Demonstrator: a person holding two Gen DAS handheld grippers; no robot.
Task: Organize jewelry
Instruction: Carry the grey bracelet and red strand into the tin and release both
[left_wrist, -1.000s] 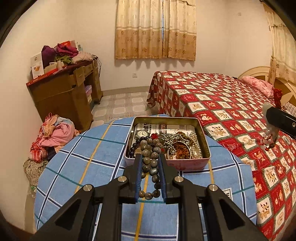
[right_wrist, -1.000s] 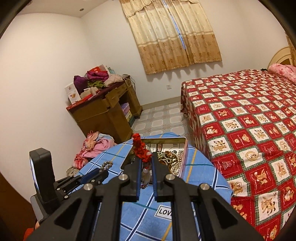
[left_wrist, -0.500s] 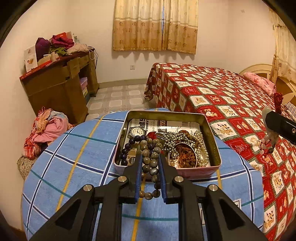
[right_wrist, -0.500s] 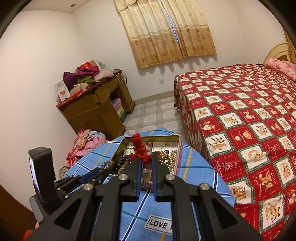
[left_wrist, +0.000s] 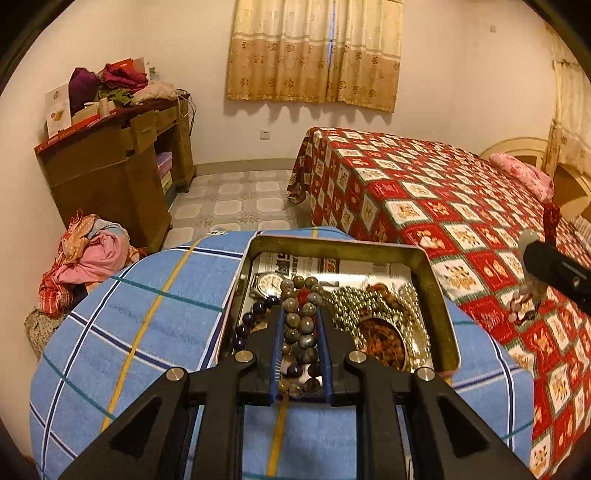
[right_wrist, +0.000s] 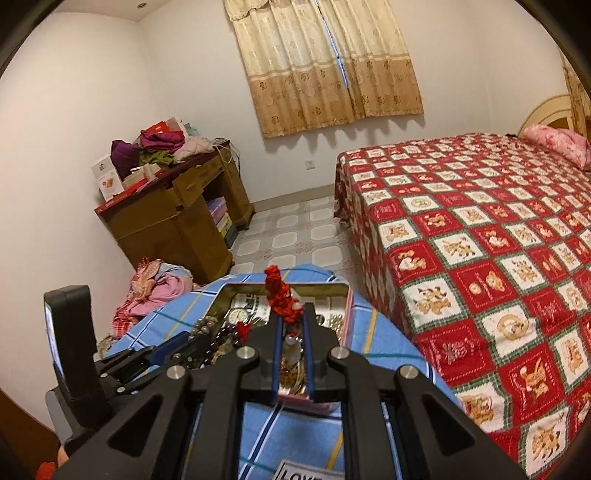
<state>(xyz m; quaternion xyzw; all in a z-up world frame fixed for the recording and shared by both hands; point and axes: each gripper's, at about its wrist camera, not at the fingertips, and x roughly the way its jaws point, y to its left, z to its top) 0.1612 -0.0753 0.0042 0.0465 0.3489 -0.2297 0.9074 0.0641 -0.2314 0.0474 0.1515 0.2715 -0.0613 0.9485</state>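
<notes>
With the left gripper (left_wrist: 299, 325) clenched on the grey-brown stone bead bracelet (left_wrist: 300, 325) over the rectangular metal tin's (left_wrist: 441, 295) near edge and the right gripper (right_wrist: 291, 325) gripping a red-tasselled charm (right_wrist: 279, 291), I judge beads may snag.

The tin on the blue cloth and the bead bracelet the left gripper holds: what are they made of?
The tin looks like thin sheet metal: shiny brass-toned inner walls that catch light, a rolled rim, pink outside. The bead bracelet looks like polished stone, perhaps glass: mottled grey-brown beads with small highlights. It sits pinched in the left gripper.
</notes>
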